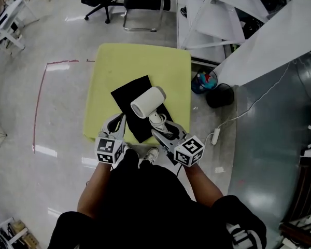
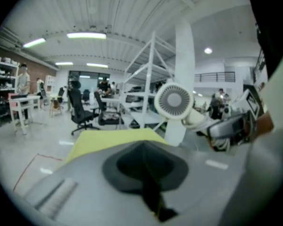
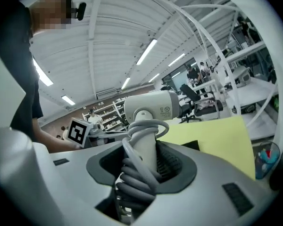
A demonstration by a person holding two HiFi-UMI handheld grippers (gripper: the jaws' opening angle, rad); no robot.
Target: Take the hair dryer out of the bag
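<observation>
Right gripper view is showing the right gripper [image 3: 144, 161] clamping the dryer [image 3: 151, 106] by its stiff, cord-wrapped handle, the smooth barrel looking top-heavy above the jaws; the left gripper [image 2: 146, 168] is sitting closed, empty

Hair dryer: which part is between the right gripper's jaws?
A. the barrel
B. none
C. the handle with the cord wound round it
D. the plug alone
C: the right gripper view shows the right gripper closed on the handle of the hair dryer, with the grey cord coiled round it and the barrel above the jaws.
</observation>
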